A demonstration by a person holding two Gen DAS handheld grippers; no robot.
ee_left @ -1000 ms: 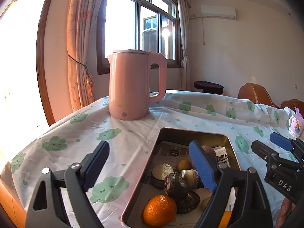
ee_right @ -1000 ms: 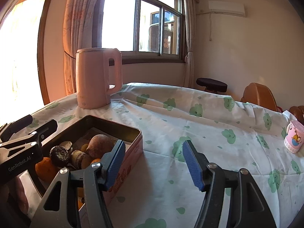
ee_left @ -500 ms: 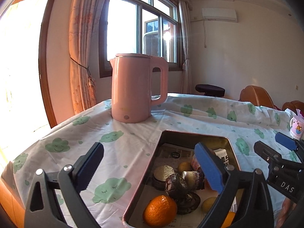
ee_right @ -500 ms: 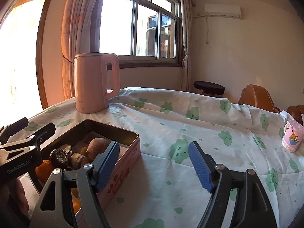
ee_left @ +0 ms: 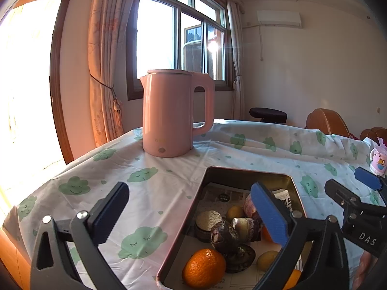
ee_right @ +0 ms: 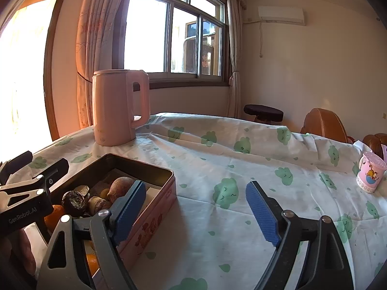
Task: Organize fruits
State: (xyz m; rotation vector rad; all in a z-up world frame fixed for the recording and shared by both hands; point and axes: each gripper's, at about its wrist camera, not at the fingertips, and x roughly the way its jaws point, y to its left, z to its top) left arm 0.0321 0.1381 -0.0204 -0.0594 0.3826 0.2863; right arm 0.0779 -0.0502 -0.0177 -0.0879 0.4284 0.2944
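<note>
A pink rectangular tin (ee_left: pixel 180 234) (ee_right: pixel 154 215) sits on the cloud-print tablecloth and holds several fruits: an orange (ee_left: pixel 204 268), dark mangosteens (ee_left: pixel 223 235) (ee_right: pixel 75 200), small yellow-green fruits (ee_left: pixel 234 213) and a brown round fruit (ee_right: pixel 121 186). My left gripper (ee_left: pixel 191 212) is open and empty, above the tin's near left corner. My right gripper (ee_right: pixel 196 210) is open and empty, over the cloth just right of the tin. Each gripper shows at the edge of the other's view.
A pink electric kettle (ee_left: pixel 169 113) (ee_right: pixel 118 107) stands behind the tin near the window. A pink cartoon mug (ee_right: pixel 370 175) (ee_left: pixel 378 160) stands at the far right. Wooden chairs (ee_right: pixel 324 125) and a dark stool (ee_right: pixel 263 112) are beyond the table. The table edge drops off at left.
Both grippers have risen and pulled back slightly, so the tin and kettle sit lower and farther in view. Jaws stay open; the fruits have not moved.
</note>
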